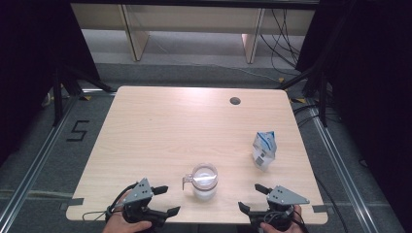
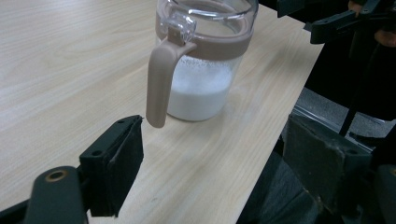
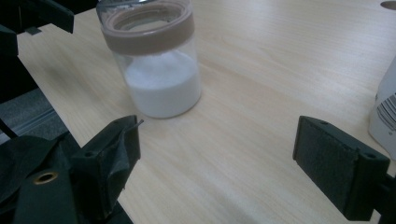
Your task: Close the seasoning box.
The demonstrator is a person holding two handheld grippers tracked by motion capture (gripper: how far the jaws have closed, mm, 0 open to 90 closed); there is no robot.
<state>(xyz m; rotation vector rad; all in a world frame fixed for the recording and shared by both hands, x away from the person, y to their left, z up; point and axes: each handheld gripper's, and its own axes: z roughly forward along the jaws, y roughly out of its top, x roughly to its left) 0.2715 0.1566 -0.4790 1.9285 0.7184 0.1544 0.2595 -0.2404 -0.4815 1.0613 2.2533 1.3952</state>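
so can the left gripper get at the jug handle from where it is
Probably yes. The left gripper is open, and the handle of the jug points toward it across bare table, nothing between.

A blue-and-white carton (image 1: 264, 149) stands on the wooden table (image 1: 160, 126).

Clear glossy plastic jug (image 2: 201, 60), matt wood table (image 2: 70, 70)
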